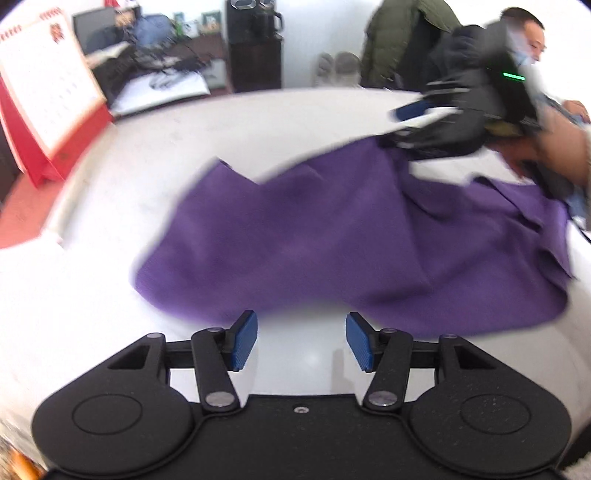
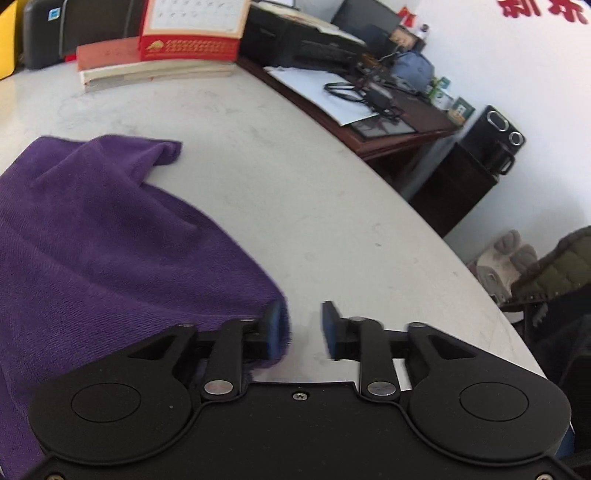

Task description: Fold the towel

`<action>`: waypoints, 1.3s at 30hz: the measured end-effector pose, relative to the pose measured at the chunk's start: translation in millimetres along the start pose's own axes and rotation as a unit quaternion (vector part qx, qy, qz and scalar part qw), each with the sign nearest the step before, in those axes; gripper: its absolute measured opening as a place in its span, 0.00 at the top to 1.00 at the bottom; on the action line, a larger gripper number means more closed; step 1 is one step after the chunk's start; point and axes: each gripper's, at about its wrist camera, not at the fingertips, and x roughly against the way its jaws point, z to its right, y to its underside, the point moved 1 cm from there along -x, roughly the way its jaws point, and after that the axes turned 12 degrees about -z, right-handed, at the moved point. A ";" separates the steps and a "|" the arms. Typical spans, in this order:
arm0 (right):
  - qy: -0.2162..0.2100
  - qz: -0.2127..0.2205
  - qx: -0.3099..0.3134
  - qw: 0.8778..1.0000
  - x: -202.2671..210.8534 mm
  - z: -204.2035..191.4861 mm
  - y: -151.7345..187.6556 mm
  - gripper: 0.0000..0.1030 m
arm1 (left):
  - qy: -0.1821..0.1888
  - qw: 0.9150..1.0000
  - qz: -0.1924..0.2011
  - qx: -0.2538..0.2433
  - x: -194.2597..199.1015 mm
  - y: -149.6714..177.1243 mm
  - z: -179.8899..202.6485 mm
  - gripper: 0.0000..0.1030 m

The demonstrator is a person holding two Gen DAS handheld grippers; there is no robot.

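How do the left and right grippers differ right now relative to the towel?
The left gripper has its jaws spread wide over bare white table, just short of the purple towel; the right gripper has a narrower gap, and the towel's edge is draped over one of its fingers. Nothing sits between the left's pads; the right touches cloth. Both are open, gripping nothing.

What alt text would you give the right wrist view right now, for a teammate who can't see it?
The right gripper is open, its left finger pad touching the near edge of a rumpled purple towel lying on a white table. At the table's far edge a red desk calendar stands on some books.
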 end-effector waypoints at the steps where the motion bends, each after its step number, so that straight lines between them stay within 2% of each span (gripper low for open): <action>1: -0.004 0.000 0.000 1.000 0.7 -0.3 0.3 0.56 | -0.006 1.000 0.004 0.006 -2.7 -6.3 -6.5 0.51; 5: -0.020 0.002 0.001 1.000 3.8 -1.5 1.5 0.55 | -0.002 1.000 0.003 0.030 -28.7 -37.3 -29.5 0.51; 8: -0.032 0.003 0.001 0.999 6.0 -2.4 2.5 0.55 | -0.003 0.998 -0.033 0.044 -48.3 -45.0 -37.4 0.51; 14: -0.056 0.005 0.002 0.998 10.6 -4.3 4.3 0.55 | -0.012 0.997 -0.060 0.052 -40.6 -21.5 -27.2 0.49; 19: -0.075 0.009 0.004 0.997 13.6 -6.6 -0.3 0.55 | -0.007 0.995 -0.086 0.039 -23.9 4.2 -11.1 0.48; 20: -0.088 0.023 0.012 0.996 39.5 2.9 -8.5 0.55 | -0.006 0.995 -0.089 0.038 -21.2 9.9 -8.1 0.47; 22: -0.127 0.049 0.036 0.990 59.1 8.1 -24.1 0.55 | -0.007 0.995 -0.090 0.037 -17.4 18.1 -3.4 0.47; 24: -0.159 0.057 0.073 0.983 61.7 1.3 -45.3 0.55 | -0.008 0.995 -0.088 0.040 -13.7 24.4 -2.2 0.46; 30: -0.214 0.042 0.178 0.960 19.2 -56.0 -100.9 0.55 | -0.016 0.995 -0.083 0.051 -15.7 16.9 -3.9 0.46; 34: -0.254 0.021 0.192 0.948 -14.2 -83.7 -123.7 0.55 | -0.031 0.995 -0.075 0.050 -13.2 14.8 -2.8 0.46; 39: -0.273 0.008 0.195 0.942 -34.8 -95.4 -132.5 0.55 | -0.029 0.997 -0.054 0.055 -4.7 16.8 -5.1 0.46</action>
